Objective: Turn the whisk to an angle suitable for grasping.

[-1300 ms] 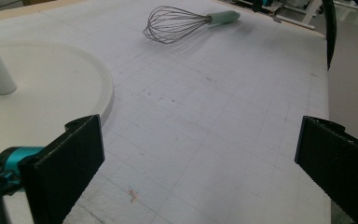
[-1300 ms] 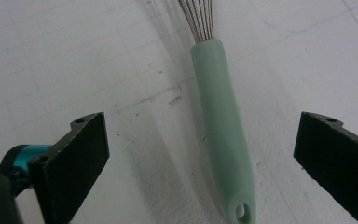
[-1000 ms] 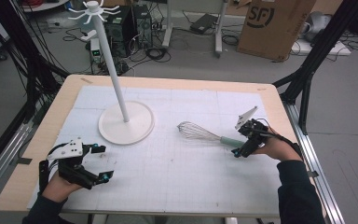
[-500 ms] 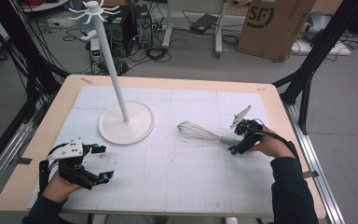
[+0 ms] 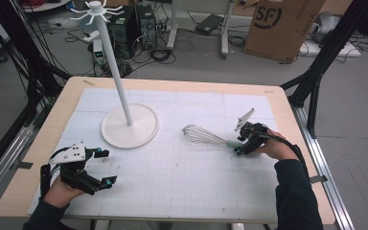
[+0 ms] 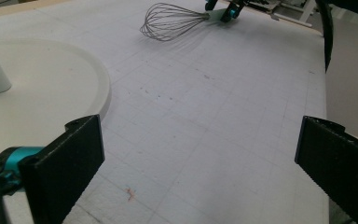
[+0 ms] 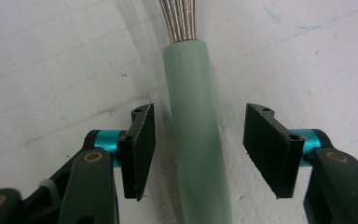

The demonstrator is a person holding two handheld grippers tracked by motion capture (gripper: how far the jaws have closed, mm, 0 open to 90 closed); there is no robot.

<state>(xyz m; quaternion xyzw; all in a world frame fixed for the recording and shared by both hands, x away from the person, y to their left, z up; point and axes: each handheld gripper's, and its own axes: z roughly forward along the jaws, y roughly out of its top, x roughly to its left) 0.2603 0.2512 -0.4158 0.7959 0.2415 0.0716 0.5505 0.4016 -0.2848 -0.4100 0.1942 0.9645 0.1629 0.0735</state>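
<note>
We see a whisk point(image 7: 193, 140) with a pale green handle, silver wires, on a white gridded mat point(image 5: 196, 167).

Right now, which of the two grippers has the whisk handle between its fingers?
The right gripper: its open fingers straddle the whisk by its green handle, not yet touching. The left gripper rests open, far from it.

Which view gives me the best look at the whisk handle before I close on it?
The right gripper view: the whisk handle runs between the open jaws, a gap on each side. The high view shows the whole whisk small beside the right gripper. The left gripper view shows it far off, handle mostly hidden.
</note>
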